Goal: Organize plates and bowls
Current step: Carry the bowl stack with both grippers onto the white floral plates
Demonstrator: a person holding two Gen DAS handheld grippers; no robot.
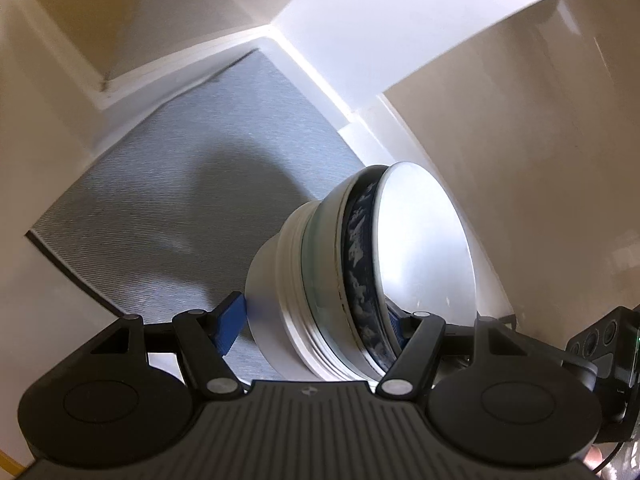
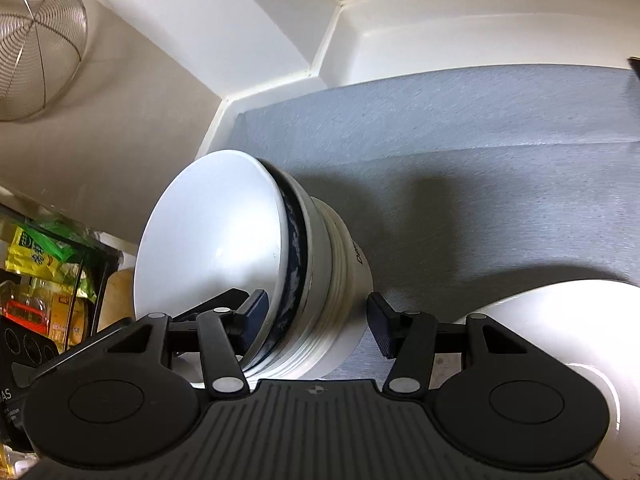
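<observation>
A stack of bowls (image 1: 360,280) is tipped on its side, with a white bowl (image 2: 212,240) on the inside and a blue-patterned bowl (image 1: 362,276) next. It sits over the grey mat (image 1: 180,184), close to the mat's corner by the white wall (image 2: 120,128).

The left gripper (image 1: 314,322) squeezes the whole stack between its blue fingers (image 1: 228,322).

The right gripper (image 2: 316,318) has one pad inside the white bowl. Its other pad stands beside the stack, so I cannot tell if it grips.

A white plate (image 2: 580,320) lies near the right gripper, at the mat's near edge. A wire basket (image 2: 36,48) hangs on the wall.
</observation>
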